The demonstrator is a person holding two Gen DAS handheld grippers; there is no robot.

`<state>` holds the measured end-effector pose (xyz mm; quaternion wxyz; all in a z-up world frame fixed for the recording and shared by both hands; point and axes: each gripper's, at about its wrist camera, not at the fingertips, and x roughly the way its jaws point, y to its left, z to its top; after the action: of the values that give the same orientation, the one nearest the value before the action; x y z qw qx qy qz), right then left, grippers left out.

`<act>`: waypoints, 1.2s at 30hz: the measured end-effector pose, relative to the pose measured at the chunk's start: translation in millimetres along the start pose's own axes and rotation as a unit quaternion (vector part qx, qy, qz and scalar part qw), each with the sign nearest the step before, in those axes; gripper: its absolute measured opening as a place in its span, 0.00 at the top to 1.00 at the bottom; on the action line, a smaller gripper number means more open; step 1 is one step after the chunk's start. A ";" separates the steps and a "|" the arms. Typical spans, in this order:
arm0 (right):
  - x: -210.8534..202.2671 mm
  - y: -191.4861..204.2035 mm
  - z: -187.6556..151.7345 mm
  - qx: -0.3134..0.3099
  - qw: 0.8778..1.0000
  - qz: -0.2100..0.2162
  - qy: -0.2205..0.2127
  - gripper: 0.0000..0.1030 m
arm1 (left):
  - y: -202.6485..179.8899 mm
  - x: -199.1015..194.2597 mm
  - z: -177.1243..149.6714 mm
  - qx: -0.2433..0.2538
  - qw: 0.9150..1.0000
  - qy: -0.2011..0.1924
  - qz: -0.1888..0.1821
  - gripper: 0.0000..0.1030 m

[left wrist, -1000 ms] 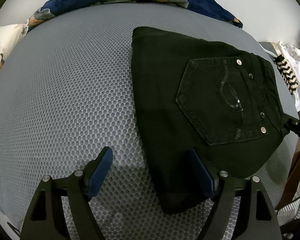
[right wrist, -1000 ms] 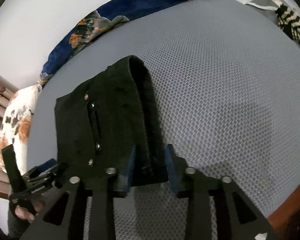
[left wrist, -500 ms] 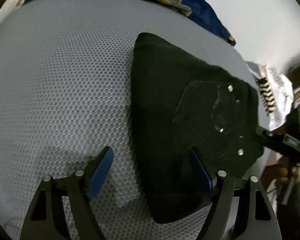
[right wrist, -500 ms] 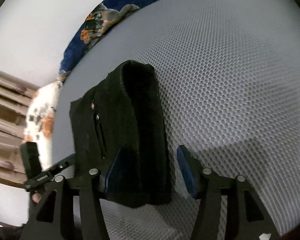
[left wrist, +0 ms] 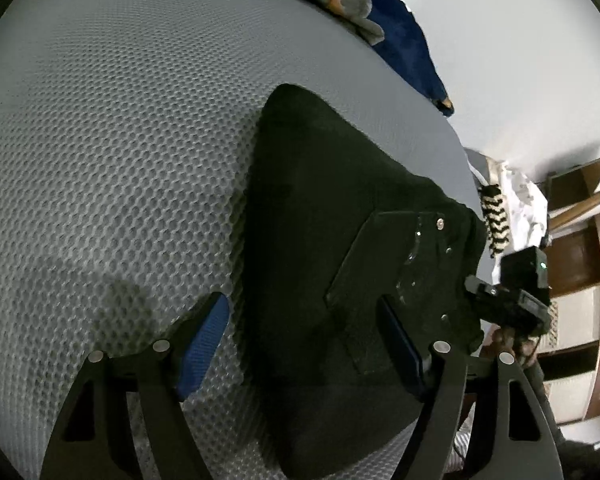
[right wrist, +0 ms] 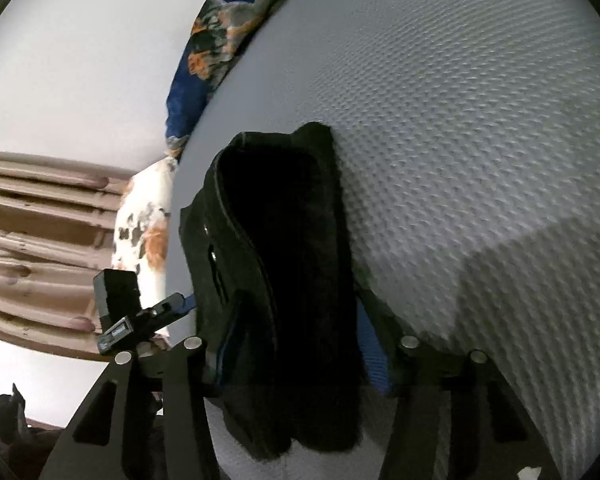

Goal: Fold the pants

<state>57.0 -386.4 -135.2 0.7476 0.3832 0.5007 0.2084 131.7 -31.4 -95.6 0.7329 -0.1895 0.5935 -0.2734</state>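
The black pants (left wrist: 320,248) lie folded into a thick bundle on the grey mesh bed surface (left wrist: 100,140), back pocket with metal studs facing up. My left gripper (left wrist: 304,340) is open, its blue-padded jaws standing either side of the bundle's near corner. In the right wrist view the same bundle (right wrist: 284,280) shows edge-on, its folded layers stacked. My right gripper (right wrist: 292,340) is open around that folded end, jaws wide apart. Each gripper shows in the other's view: the right one (left wrist: 512,300) beside the waistband, the left one (right wrist: 140,312) at the far side.
A blue floral blanket (left wrist: 380,12) lies along the bed's far edge by the white wall. A black-and-white patterned cloth (left wrist: 496,220) and wooden furniture (left wrist: 580,280) stand beyond the right edge. A white floral pillow (right wrist: 144,236) lies past the bed's left edge.
My right gripper, shut on the folded end a second ago, has opened wide. Both grippers have tilted and moved closer over the bundle. The left gripper stayed open.
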 end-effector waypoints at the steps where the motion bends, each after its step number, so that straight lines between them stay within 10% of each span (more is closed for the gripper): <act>1: 5.4 2.2 3.8 -0.006 1.000 0.008 0.003 0.51 | -2.5 4.4 2.6 0.008 1.000 0.012 -0.016 0.32; 6: 17.7 9.9 11.9 -0.012 1.000 0.020 0.002 0.53 | -16.4 12.8 -2.1 0.017 0.999 0.014 -0.027 0.35; 15: 12.8 45.6 4.8 -0.026 0.999 -0.011 -0.037 0.74 | -19.6 3.8 0.8 0.020 1.000 -0.011 -0.010 0.84; 36: 76.5 116.6 108.8 -0.073 0.996 -0.019 -0.041 0.76 | -3.7 -42.4 85.8 0.040 0.993 -0.090 0.065 0.86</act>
<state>195.7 -300.6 -66.7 0.7973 0.3264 0.4606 0.2138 208.4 -11.8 -41.7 0.8064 -0.1447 0.5249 -0.2309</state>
